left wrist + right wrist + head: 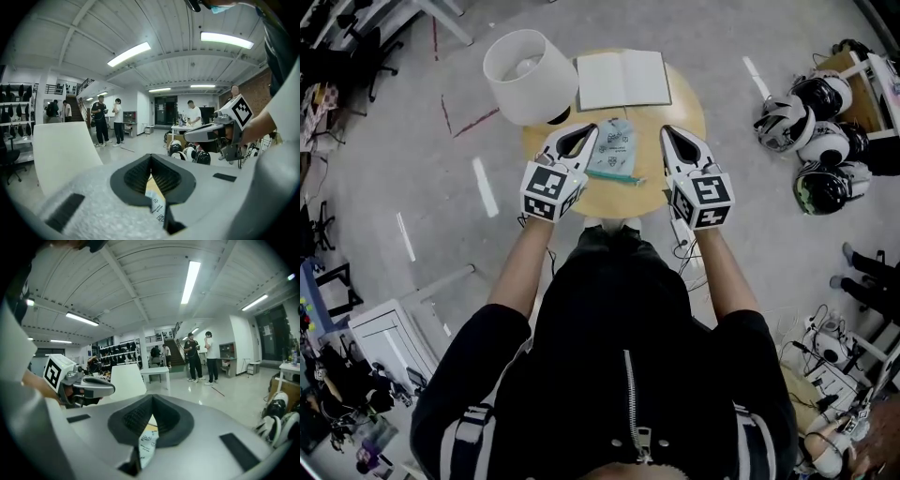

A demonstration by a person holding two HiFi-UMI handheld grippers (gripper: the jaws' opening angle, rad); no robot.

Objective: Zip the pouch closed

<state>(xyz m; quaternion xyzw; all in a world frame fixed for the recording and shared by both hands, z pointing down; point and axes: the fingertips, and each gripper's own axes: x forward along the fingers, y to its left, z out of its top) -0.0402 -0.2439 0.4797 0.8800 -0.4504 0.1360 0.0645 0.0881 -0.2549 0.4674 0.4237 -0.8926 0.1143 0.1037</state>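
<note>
my left gripper and right gripper — both shut, empty — flank the pouch. approach step; next i open, pin it, catch the slider.

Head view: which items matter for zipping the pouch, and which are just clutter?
Job: pouch, lying on the round table; left gripper and right gripper, both shut, either side of it.
Lying about: white lampshade, open notebook, helmets on the floor.

Pale-blue pouch flat, tbl ctr
</note>
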